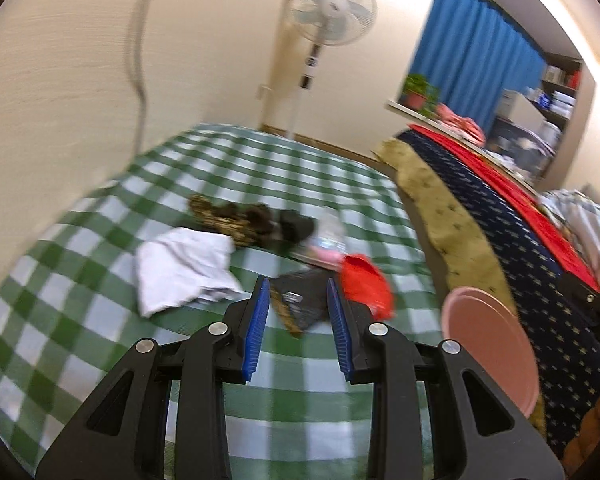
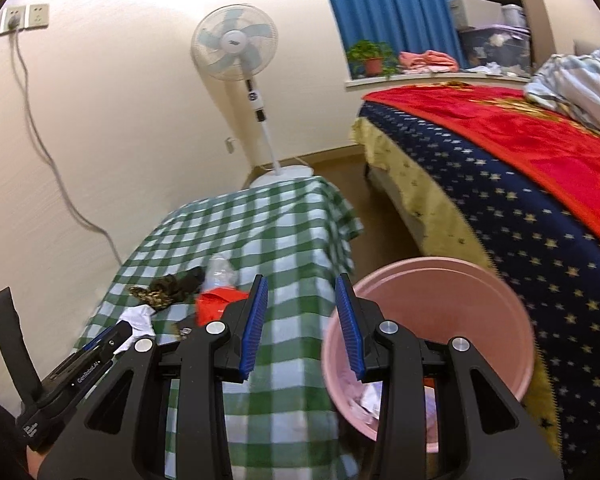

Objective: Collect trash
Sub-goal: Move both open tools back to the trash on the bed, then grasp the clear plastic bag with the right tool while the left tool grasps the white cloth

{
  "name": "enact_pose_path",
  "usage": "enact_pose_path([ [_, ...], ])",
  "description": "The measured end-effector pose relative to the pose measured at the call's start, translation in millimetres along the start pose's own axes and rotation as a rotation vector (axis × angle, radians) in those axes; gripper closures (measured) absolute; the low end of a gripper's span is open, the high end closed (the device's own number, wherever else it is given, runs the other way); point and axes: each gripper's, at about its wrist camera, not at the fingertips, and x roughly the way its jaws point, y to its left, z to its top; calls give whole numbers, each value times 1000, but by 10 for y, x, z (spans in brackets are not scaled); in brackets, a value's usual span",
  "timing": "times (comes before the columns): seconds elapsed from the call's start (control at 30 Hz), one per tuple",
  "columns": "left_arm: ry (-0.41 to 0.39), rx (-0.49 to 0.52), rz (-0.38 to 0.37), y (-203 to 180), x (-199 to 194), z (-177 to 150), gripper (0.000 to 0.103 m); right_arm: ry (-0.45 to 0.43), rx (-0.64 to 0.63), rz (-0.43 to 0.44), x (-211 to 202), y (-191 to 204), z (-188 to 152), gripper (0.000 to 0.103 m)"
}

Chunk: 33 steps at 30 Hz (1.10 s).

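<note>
light: bright, warm indoor | left view motion-blurred | fisheye edges bent, dark corners

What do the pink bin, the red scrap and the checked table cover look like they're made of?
Pink bin: apparently moulded plastic, with a smooth, slightly glossy wall and an even rim.
Red scrap: probably thin plastic film or a bag; it is crumpled and vivid, but blurred.
Checked table cover: looks like woven cloth, matte, draping in soft folds over the edge.
</note>
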Motion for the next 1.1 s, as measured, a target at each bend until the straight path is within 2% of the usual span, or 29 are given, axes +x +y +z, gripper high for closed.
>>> enact_pose_path([
  [0.2, -36, -49, 116, 288, 22, 55, 73, 16, -6, 70, 288, 185, 36, 66],
  [0.37, -21, -85, 181, 486, 113, 63, 72, 48, 36, 123, 605, 273, 39, 66],
  [0.5, -2, -98, 213, 572, 188, 50, 63, 75, 49, 166, 857, 392, 51, 66],
  [0.63, 23, -118, 241, 662, 279, 46, 62, 103, 32, 203, 1090, 541, 79, 66],
  [0.73, 44, -121, 263, 691, 355, 47, 52, 132, 23, 217, 1283, 631, 80, 66],
  [0.83, 74, -135, 279, 729, 432, 28, 47, 174, 21, 221, 1514, 712, 68, 66],
  [1.1, 119, -158, 286, 788, 554, 19, 46, 301, 46, 196, 2118, 786, 7, 62],
])
